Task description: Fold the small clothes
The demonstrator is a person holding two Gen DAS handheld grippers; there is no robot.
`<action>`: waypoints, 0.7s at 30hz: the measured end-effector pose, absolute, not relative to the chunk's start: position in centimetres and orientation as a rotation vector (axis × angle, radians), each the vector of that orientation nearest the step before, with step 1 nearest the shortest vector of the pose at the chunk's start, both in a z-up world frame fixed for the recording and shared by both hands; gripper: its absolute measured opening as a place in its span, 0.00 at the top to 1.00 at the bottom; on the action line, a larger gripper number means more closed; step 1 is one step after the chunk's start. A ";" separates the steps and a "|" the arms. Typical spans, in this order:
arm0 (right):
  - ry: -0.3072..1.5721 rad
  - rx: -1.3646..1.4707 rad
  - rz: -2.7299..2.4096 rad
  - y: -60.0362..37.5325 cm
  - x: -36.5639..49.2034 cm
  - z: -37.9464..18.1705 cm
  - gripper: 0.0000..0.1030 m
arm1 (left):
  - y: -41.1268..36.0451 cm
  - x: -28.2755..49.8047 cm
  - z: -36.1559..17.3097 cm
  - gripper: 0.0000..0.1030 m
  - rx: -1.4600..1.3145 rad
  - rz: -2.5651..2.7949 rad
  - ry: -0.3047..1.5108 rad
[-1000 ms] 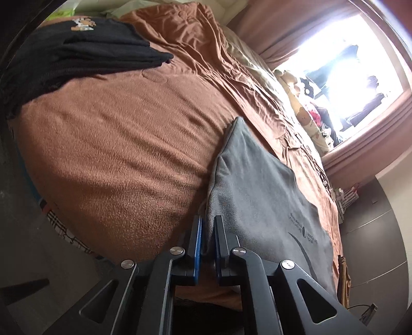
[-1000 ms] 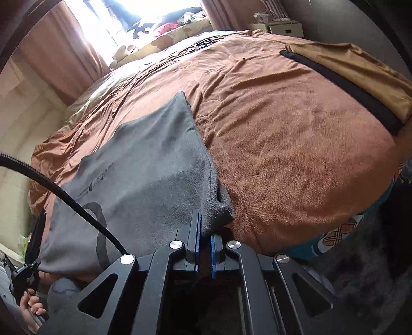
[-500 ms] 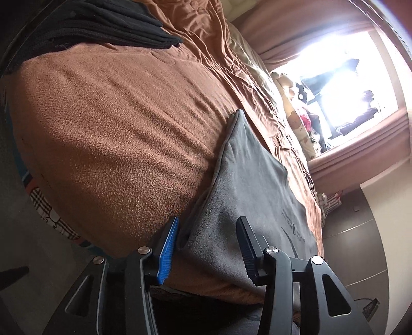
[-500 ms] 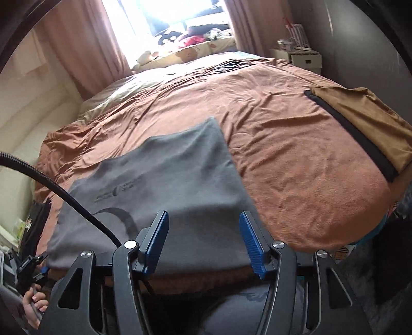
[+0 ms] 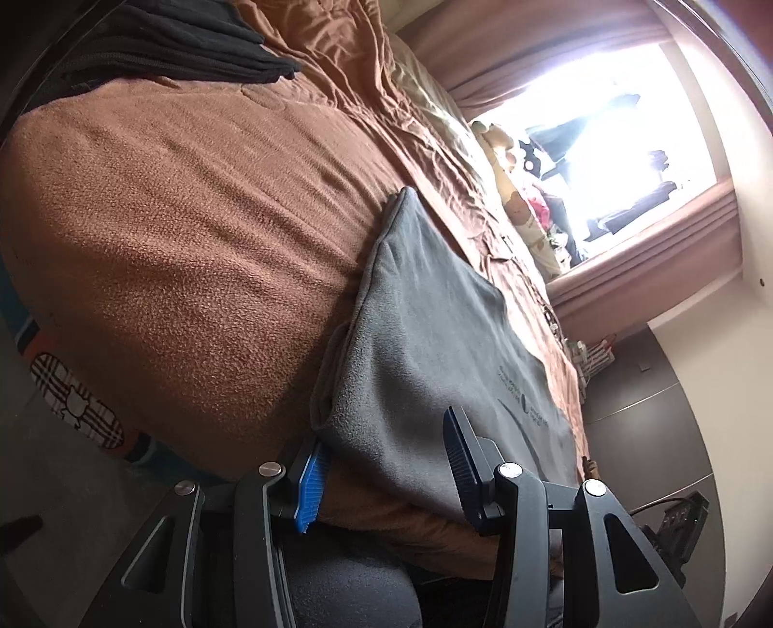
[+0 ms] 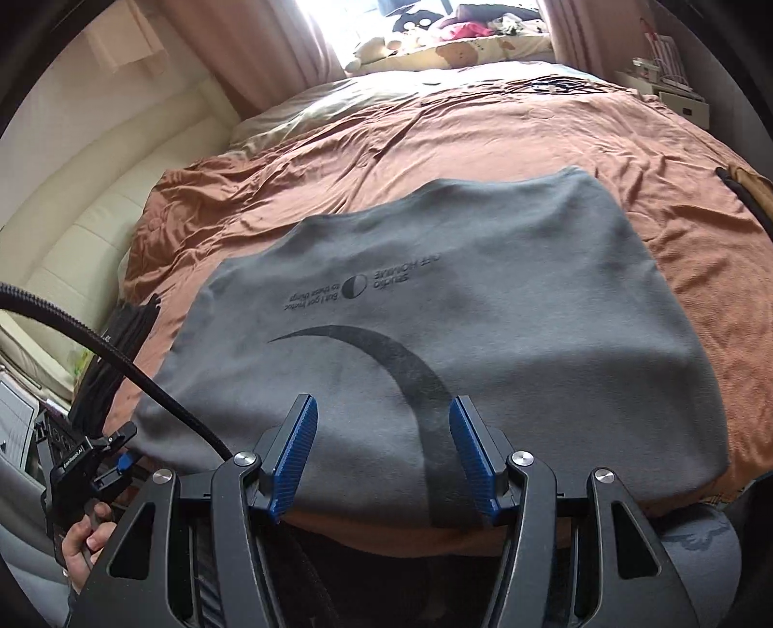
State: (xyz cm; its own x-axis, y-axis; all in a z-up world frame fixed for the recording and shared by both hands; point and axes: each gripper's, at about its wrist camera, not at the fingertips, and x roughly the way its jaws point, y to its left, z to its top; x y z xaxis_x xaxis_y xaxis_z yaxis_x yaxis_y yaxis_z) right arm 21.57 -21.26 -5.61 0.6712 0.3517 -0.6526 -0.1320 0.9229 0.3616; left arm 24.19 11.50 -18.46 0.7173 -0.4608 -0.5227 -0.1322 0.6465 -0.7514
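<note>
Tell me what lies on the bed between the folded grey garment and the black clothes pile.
Nothing but bare brown blanket: in the left wrist view the stretch from the grey garment to the black pile holds no other item.

A grey fleece garment point(image 6: 483, 299) lies on the bed, printed with a dark charcoal crescent point(image 6: 386, 357) and small dark lettering point(image 6: 367, 285) beside a half-black, half-white circle. Under it the blanket point(image 5: 193, 217) is rust-brown fleece. At the far left sits a stack of black clothes point(image 5: 169, 43). A tan garment with a black band point(image 6: 753, 193) lies at the right. Both grippers carry bright blue ribbed pads point(image 6: 292, 454) on black frames. The curtains point(image 6: 270, 53) are dusty pink. A red-and-white plaid patch point(image 5: 77, 406) shows on the teal sheet.
</note>
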 end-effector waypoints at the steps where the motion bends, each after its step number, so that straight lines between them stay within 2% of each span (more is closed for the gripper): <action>1: 0.807 0.292 0.293 -20.7 22.1 -5.9 0.47 | 11.4 24.1 -18.4 0.55 -0.863 -0.209 0.748; 7: 0.879 0.217 0.369 -18.3 26.0 -7.8 0.47 | 10.2 23.8 -17.3 0.55 -0.798 -0.153 0.666; 9: 0.896 0.185 0.385 -17.5 27.3 -8.1 0.53 | 10.0 24.1 -17.5 0.57 -0.792 -0.106 0.681; 10: 0.903 0.170 0.388 -17.1 28.0 -8.1 0.56 | 10.1 24.3 -17.9 0.64 -0.807 -0.085 0.695; 12: 0.919 0.136 0.386 -16.3 29.2 -8.3 0.70 | 10.6 24.6 -18.6 0.73 -0.843 -0.040 0.725; 15: 0.936 0.104 0.361 -15.6 31.2 -8.4 0.79 | 11.4 24.8 -19.7 0.82 -0.900 0.008 0.757; 21: 0.964 0.064 0.310 -14.7 36.0 -8.6 0.89 | 10.9 24.7 -19.1 0.84 -0.851 0.065 0.754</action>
